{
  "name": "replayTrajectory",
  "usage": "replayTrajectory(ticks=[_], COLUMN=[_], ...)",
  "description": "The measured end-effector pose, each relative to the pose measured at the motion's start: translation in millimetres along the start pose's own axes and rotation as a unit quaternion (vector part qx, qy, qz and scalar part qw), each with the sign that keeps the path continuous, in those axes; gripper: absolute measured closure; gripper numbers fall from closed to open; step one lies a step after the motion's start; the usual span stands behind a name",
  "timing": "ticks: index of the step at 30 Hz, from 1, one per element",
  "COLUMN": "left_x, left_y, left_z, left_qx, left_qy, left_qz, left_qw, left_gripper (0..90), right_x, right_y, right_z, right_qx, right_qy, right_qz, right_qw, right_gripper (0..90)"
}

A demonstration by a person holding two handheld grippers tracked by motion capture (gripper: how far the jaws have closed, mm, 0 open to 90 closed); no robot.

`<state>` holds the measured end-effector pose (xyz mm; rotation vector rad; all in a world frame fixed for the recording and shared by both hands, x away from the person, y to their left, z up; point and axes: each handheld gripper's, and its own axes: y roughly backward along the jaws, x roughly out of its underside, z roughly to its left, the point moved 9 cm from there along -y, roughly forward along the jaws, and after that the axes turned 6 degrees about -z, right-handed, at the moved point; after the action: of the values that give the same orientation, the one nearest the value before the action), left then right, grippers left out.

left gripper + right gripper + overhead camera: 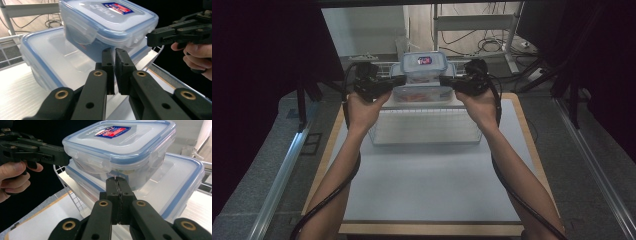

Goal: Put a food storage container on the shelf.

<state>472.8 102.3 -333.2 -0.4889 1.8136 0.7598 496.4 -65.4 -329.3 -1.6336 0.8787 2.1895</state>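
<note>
Reaching forward with both forearms, we bring the left gripper (398, 80) and right gripper (446, 81) to either side of a small box (424, 66) stacked on a larger box (422, 94) atop a wire basket (424, 127) on the desk (432, 185). Its red-and-blue label is unreadable. Both jaws are nearly together, holding nothing.

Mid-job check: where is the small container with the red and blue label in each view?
High view: small container top centre, stacked on the large flat container, between the left gripper and right gripper.
Left gripper view: upper centre, above the jaws.
Right gripper view: upper centre-right, beyond the shut jaws.
Shared landmark: the red and blue label on its lid.
</note>
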Motion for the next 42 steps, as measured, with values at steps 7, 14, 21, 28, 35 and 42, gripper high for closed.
replayTrajectory(ticks=[7,14,21,28,35,42], left_x=[8.9,16.9,33.0,48.9,63.9,75.0], left_y=[2.7,6.8,9.9,16.5,20.7,24.2], left_z=[-10.0,-17.8,-27.6,-34.8,-35.6,-36.9], left_qx=[0.004,0.01,0.015,0.019,0.003,-0.014], left_qy=[-0.021,-0.031,-0.046,-0.06,-0.08,-0.1], left_qz=[0.002,0.002,0.016,0.025,0.03,0.037], left_qw=[0.9998,0.9995,0.9987,0.9977,0.9963,0.9942], left_gripper=[78.3,69.8,61.2,53.3,41.1,27.9], right_x=[8.1,13.0,20.9,31.5,43.9,52.6], right_y=[7.0,15.9,24.4,29.5,31.4,33.8], right_z=[2.5,8.4,15.8,20.5,24.9,29.9], right_qx=[-0.012,-0.018,-0.022,-0.026,-0.025,-0.021], right_qy=[0.008,0.02,0.033,0.038,0.048,0.062], right_qz=[-0.008,-0.013,-0.008,-0.002,0.008,0.016], right_qw=[0.9999,0.9996,0.9992,0.9989,0.9985,0.9977], right_gripper=[83.7,76.1,69.1,61.9,54.3,44.6])
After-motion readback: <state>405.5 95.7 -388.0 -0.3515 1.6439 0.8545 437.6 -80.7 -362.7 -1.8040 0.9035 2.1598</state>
